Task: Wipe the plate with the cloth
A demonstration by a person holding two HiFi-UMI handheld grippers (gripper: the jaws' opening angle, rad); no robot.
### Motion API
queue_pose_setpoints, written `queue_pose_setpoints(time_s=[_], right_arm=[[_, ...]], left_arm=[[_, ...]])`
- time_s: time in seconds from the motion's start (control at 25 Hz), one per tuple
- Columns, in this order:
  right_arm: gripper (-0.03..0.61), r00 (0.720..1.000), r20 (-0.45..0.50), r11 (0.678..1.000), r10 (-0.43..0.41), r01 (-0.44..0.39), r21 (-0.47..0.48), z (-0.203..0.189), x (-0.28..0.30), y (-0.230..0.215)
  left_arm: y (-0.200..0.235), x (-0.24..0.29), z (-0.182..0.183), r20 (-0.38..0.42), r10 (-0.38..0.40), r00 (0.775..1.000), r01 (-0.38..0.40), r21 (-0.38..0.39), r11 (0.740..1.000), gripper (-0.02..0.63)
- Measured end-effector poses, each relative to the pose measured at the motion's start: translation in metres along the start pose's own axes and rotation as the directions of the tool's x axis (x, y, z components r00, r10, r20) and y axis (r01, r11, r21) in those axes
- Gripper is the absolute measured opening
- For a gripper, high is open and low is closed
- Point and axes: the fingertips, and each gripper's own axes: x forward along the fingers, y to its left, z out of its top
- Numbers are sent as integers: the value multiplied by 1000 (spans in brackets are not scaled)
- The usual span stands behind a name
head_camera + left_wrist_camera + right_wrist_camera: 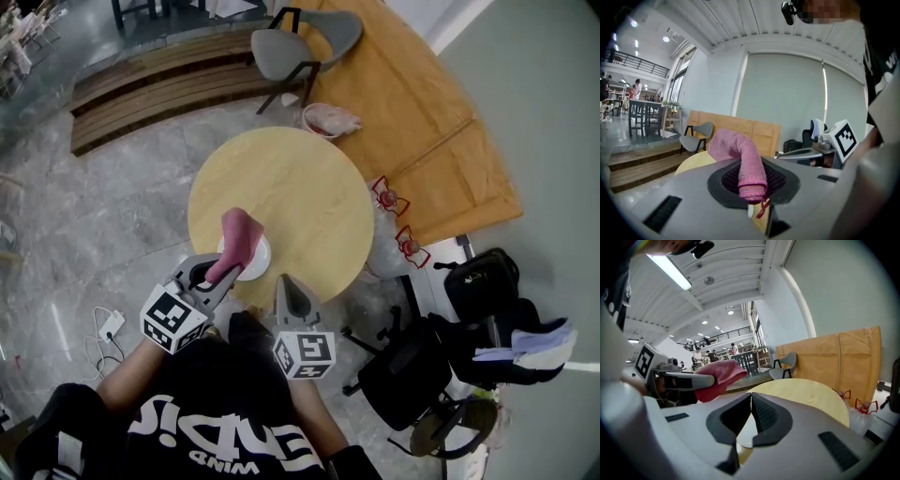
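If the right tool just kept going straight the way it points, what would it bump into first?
Probably the white plate, lying just ahead of the right tool and slightly below its shut tips, though depth is unclear.

Grey marble floor [112,216] w/ round wood table [300,178], grey chair [305,42], timber steps [159,89].

Desk [309,178] top bare across far and right parts, open passage there. Near edge crowded: plate [260,258] with cloth [236,232] standing up over it, clamped in left gripper [225,274]; right gripper [284,281], jaws together, just beside the plate's right. Grey chair [300,47] beyond far edge; black chair [403,370] on the floor, near right
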Motion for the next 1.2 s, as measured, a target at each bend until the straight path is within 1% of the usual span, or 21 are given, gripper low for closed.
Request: queue_pose_setpoints(time_s=[0.24,0.44,0.52,0.68,0.8,1.0,1.04,1.12,1.2], right_arm=[[23,997,-60,999,50,-49,14,-14,14,-36],[23,985,-141,995,95,-93,24,-39,29,-47],[23,976,-185,993,115,-112,29,-52,37,-50],[23,949,-275,987,158,-153,37,-79,54,-53],[25,934,-315,986,165,-161,39,-93,67,-55],[26,906,-386,984,175,-166,57,-111,92,-57],[39,896,-405,983,182,-169,67,-116,96,-57],[121,876,-444,982,191,-170,87,-129,102,-57],[132,862,-472,983,186,-163,91,-139,108,-58]], left_arm=[[-2,34,1,-27,35,999,-35,-11,999,52],[0,40,-6,-64,61,996,-62,-25,998,52],[4,41,-7,-81,71,994,-73,-26,997,52],[10,43,-11,-107,79,991,-82,-23,996,52],[14,43,-17,-119,73,990,-78,-37,996,52],[25,47,-34,-173,61,983,-70,-52,996,52],[27,48,-36,-181,58,982,-69,-52,996,52],[33,50,-42,-199,52,979,-64,-54,996,52],[38,50,-47,-219,45,975,-59,-59,996,52]])
